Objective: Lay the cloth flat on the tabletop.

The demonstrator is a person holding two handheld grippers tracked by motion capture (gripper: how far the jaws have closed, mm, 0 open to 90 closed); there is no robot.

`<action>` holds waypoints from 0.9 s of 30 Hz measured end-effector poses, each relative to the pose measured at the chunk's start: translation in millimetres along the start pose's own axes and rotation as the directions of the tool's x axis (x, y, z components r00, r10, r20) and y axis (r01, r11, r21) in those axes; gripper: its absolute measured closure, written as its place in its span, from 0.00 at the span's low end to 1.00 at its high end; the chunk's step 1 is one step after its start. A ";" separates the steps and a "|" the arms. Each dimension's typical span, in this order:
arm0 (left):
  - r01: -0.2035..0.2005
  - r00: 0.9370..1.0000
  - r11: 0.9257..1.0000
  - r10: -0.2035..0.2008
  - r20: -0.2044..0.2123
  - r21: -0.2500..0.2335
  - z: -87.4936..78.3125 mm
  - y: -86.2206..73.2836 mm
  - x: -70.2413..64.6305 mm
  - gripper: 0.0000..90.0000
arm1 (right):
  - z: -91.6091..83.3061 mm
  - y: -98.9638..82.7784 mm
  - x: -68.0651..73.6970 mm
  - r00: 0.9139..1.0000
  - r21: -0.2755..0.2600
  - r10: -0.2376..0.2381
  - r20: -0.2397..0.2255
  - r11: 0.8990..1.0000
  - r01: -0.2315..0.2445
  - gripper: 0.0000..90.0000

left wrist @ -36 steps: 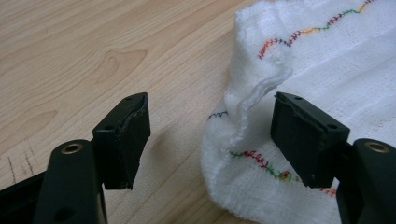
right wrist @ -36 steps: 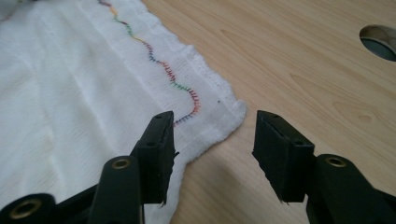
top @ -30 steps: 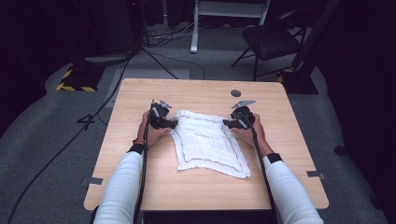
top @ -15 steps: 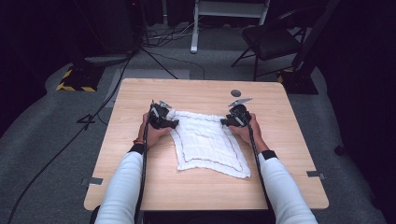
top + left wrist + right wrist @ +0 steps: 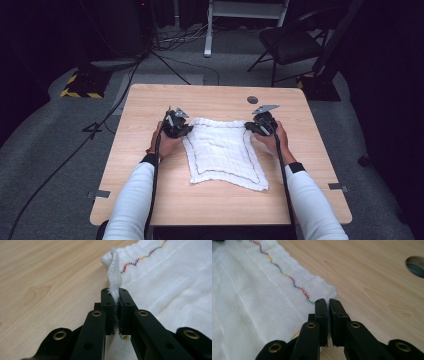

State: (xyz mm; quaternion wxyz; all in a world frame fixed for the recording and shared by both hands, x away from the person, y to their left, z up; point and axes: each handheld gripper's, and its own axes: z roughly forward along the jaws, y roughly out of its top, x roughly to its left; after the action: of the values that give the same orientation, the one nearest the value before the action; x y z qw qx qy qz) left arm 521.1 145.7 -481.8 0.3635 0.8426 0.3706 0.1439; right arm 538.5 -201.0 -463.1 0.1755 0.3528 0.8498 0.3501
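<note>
While the woven white cloth (image 5: 225,152) lies flat, both grippers' black fingers (image 5: 110,305) pinch its stitched corners.

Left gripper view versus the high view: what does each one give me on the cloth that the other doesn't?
The left gripper view alone shows the white cloth corner pinched upright between the left gripper jaws, and the multicoloured zigzag stitching. The high view alone shows the whole cloth spread out, the right gripper at its other far corner, and a round hole in the table. Both share the cloth lying on the wooden table.
</note>
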 end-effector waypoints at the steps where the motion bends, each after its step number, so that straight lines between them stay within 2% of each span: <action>1: -0.009 1.000 1.000 0.009 -0.001 -0.011 -2.6 1.9 -1.6 0.94 | 0.0 0.0 0.0 1.000 0.000 0.000 0.000 1.000 0.000 0.95; 5: -0.045 0.999 0.996 0.046 0.011 -0.081 -18.6 14.8 -12.6 0.94 | -27.8 1.4 -3.5 0.999 -0.064 -0.015 0.031 0.998 0.017 0.95; 9: -0.064 0.997 0.988 0.068 0.024 -0.138 -30.6 25.4 -22.7 0.94 | -53.0 4.5 -6.6 0.998 -0.125 -0.018 0.060 0.992 0.025 0.96; 10: -0.069 0.997 0.986 0.074 0.026 -0.152 -33.3 28.1 -24.8 0.94 | -63.9 6.4 -8.2 0.997 -0.153 -0.015 0.071 0.988 0.026 0.96; 12: -0.073 0.996 0.982 0.080 0.031 -0.174 -37.5 33.2 -29.0 0.94 | -68.5 7.4 -8.3 0.997 -0.163 -0.012 0.079 0.986 0.025 0.96; 16: -0.094 0.995 0.974 0.097 0.009 -0.205 -43.5 43.4 -31.4 0.96 | -82.7 13.2 -11.5 0.993 -0.199 -0.017 0.116 0.979 0.040 0.96; 19: -0.097 0.995 0.975 0.097 -0.006 -0.200 -40.8 49.2 -29.6 0.97 | -81.8 18.1 -15.5 0.992 -0.200 -0.011 0.129 0.979 0.037 0.96; 22: -0.099 0.995 0.975 0.092 -0.042 -0.197 -37.1 54.4 -26.1 0.97 | -79.2 21.9 -17.8 0.990 -0.198 -0.010 0.140 0.979 0.038 0.96; 24: -0.084 0.996 0.976 0.077 -0.045 -0.202 -35.5 56.5 -21.7 0.97 | -76.2 24.9 -19.5 0.990 -0.199 -0.006 0.142 0.979 0.034 0.96; 27: -0.071 0.996 0.980 0.059 -0.071 -0.186 -30.8 58.0 -17.1 0.97 | -71.6 27.8 -21.4 0.988 -0.191 -0.001 0.152 0.981 0.030 0.96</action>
State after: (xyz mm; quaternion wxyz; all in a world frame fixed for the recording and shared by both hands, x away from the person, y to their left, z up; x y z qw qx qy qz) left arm 523.8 122.1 -418.2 0.4243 0.8109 0.3393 0.2174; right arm 527.5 -236.2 -392.4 0.2757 0.3529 0.7988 0.4017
